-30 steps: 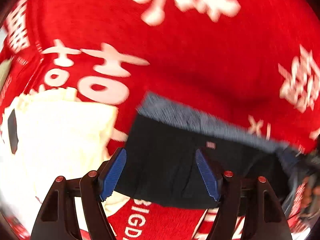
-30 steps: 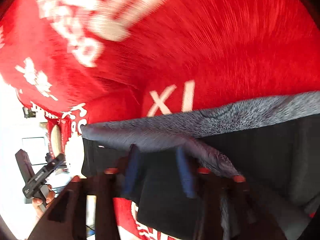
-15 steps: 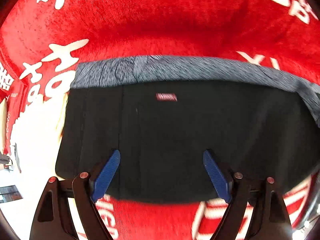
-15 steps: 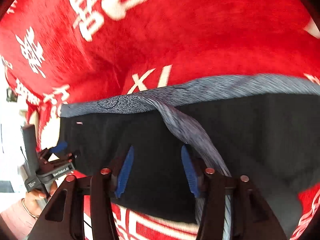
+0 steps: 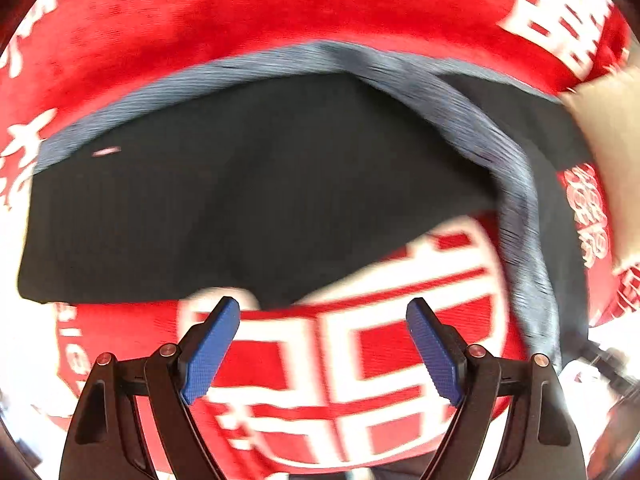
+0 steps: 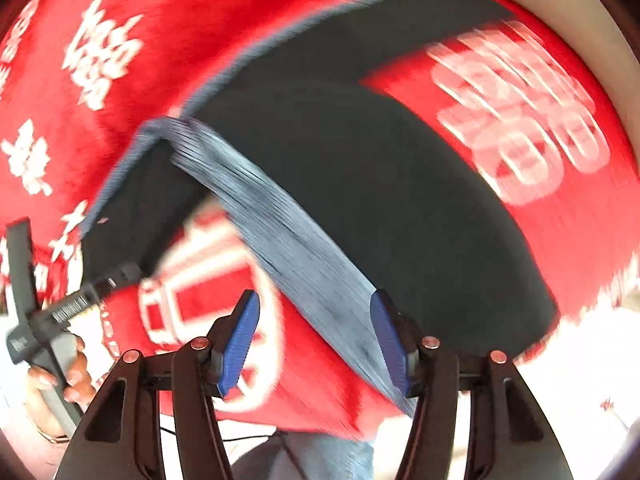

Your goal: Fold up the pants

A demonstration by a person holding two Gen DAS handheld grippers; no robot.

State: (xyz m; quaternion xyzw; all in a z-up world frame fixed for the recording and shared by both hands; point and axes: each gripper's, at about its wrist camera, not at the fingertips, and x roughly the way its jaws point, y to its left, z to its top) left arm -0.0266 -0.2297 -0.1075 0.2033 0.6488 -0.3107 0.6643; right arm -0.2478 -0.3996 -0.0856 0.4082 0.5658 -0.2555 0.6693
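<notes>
Pants (image 5: pixel 248 184): dark, grey waistband (image 5: pixel 516 184), lying on the red cloth (image 5: pixel 280 12), ahead of both tools.
Left gripper (image 5: pixel 322 350): jaws apart, empty, over red cloth.
Right gripper (image 6: pixel 316 340): jaws opening; waistband strip between them, nearer.

Left tongs (image 5: pixel 322 346) wide apart, pointing down; right tongs (image 6: pixel 314 340) opening, steeply down.

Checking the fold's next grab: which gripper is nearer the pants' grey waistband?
Right. The right gripper has the grey waistband running between its opening jaws; the left gripper hovers over red cloth, clear of it.
</notes>
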